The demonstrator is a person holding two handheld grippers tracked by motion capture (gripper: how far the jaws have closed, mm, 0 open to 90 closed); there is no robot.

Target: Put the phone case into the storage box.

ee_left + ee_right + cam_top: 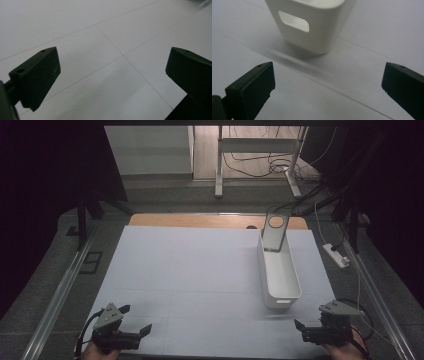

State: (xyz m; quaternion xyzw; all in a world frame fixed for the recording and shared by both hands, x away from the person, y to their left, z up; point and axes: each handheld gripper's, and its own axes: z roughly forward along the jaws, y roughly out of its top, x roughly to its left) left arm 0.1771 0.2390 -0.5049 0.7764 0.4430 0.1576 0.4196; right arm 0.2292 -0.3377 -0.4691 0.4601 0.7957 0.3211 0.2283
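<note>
A long white bin (280, 270) stands on the right half of the white table sheet (190, 270). A grey plate with a round hole (274, 232) leans out of its far end. My left gripper (135, 319) is at the sheet's near left corner, open and holding nothing. My right gripper (301, 330) is at the near right, just in front of the bin, also open. In the right gripper view, the bin's near end (312, 32) with its handle slot sits a little beyond the wide-apart jaws of the right gripper (328, 82). The left gripper (112, 75) looks onto bare sheet.
A strip of wooden tabletop (200, 220) shows past the sheet's far edge. A white power strip (336, 255) with cables lies right of the table. Metal rails (60, 290) run along both sides. A white table frame (255, 150) stands on the floor behind.
</note>
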